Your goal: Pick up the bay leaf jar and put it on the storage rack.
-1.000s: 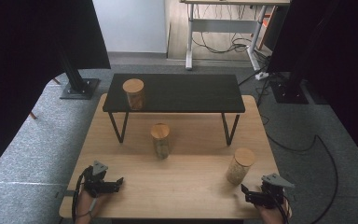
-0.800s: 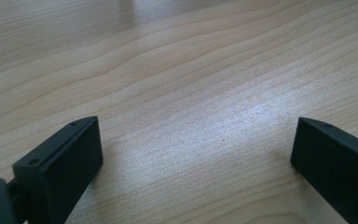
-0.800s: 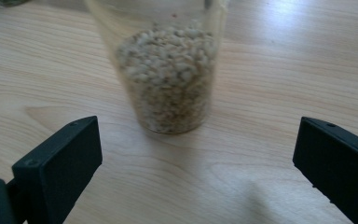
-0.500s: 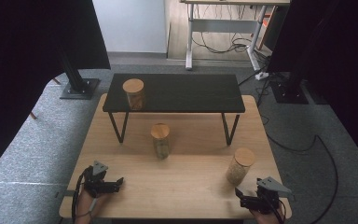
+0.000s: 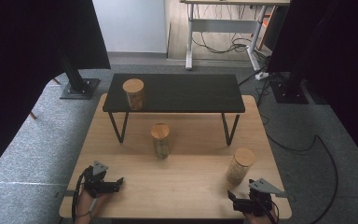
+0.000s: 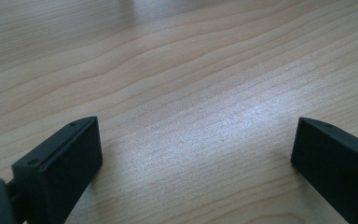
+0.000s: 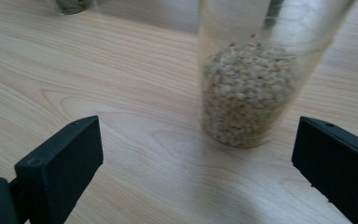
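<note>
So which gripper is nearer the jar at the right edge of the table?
The right. The right gripper sits just in front of that jar, jaws open toward it; the left gripper rests far across the table.

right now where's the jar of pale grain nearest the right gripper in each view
High view: the jar of pale grain stands at lower right of the wooden table, just ahead of the right gripper.
Right gripper view: the jar stands right of centre, ahead of the open jaws and untouched.
Left gripper view: bare tabletop lies between the jaws; I can't place the jar there.
Shared landmark: the light wood grain of the table.
</note>
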{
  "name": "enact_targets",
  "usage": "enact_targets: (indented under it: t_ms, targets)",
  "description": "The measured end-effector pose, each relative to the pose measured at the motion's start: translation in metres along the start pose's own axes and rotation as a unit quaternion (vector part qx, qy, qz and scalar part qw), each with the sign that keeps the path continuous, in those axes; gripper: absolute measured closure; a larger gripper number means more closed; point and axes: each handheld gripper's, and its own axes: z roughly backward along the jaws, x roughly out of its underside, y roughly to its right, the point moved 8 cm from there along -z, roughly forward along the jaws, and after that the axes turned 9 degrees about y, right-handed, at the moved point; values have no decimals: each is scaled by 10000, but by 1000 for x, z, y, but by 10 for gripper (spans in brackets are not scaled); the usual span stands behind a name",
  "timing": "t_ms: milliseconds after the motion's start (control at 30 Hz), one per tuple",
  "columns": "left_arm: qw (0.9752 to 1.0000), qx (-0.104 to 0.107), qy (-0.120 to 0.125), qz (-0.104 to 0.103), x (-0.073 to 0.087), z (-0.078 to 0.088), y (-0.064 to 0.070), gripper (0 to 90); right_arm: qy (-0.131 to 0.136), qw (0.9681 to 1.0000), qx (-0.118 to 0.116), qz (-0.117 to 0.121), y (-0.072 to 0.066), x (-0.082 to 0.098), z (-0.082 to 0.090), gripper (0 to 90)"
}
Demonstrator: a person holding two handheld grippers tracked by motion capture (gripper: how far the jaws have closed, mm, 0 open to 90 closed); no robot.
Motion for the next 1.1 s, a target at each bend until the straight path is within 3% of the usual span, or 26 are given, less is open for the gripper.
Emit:
enact_targets:
  t_ms: [600, 1100]
  targets:
    - [10000, 0, 0, 1, 0, 0, 0, 14, 35, 9993, -336, 172, -33, -11, -7, 18]
    - [10000, 1, 1, 1, 0, 0, 0, 14, 76, 9978, -571, 321, -58, -24, -26, 17]
